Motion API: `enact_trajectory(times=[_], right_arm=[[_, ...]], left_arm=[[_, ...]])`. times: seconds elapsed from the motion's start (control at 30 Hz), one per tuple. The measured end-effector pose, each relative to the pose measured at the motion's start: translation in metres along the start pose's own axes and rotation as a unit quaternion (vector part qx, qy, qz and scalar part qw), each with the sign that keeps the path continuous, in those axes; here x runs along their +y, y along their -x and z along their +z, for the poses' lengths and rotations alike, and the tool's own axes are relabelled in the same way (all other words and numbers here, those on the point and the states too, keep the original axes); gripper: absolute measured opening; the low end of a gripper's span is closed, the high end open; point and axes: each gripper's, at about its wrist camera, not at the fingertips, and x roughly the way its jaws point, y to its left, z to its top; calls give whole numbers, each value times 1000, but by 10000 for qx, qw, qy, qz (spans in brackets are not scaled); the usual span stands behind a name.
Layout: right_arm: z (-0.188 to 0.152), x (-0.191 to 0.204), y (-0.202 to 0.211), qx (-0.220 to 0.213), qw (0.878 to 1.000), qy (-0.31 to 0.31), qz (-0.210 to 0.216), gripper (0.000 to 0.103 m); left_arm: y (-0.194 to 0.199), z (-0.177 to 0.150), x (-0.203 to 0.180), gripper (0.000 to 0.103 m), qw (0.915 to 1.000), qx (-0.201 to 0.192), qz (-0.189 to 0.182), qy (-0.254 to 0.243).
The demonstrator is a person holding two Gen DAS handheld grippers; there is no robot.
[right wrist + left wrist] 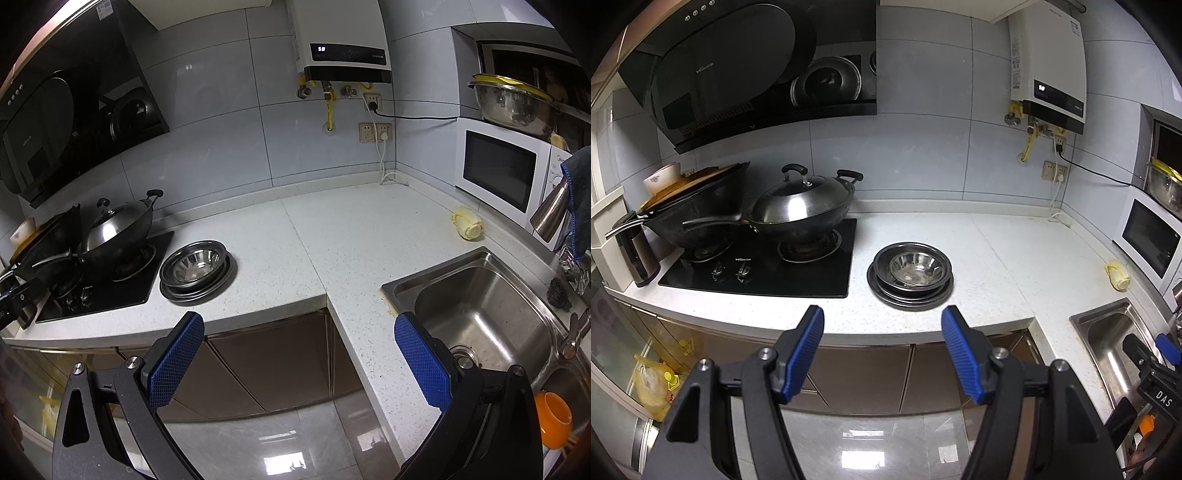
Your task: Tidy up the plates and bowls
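Left wrist: left gripper level, jaws spread.

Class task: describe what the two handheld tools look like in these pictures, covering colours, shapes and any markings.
Each tool, left tool and right tool, has black angular arms with silver bolts. Its two flat fingers carry blue pads with a fine diamond-grid texture. In the left view, the right tool's body bears white letters "DAS". No sleeves or cables are visible.
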Motion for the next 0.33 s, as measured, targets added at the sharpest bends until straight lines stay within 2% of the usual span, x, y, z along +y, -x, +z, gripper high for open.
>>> enact_trajectory(times=[0.1,0.33], right_arm=[[1,0,-2,30,10000,38,-64,101],[2,0,-5,46,9999,23,-97,102]], left_arm=[[-5,0,0,64,9999,81,-65,-11],[-2,2,-3,64,9998,-84,81,-180]])
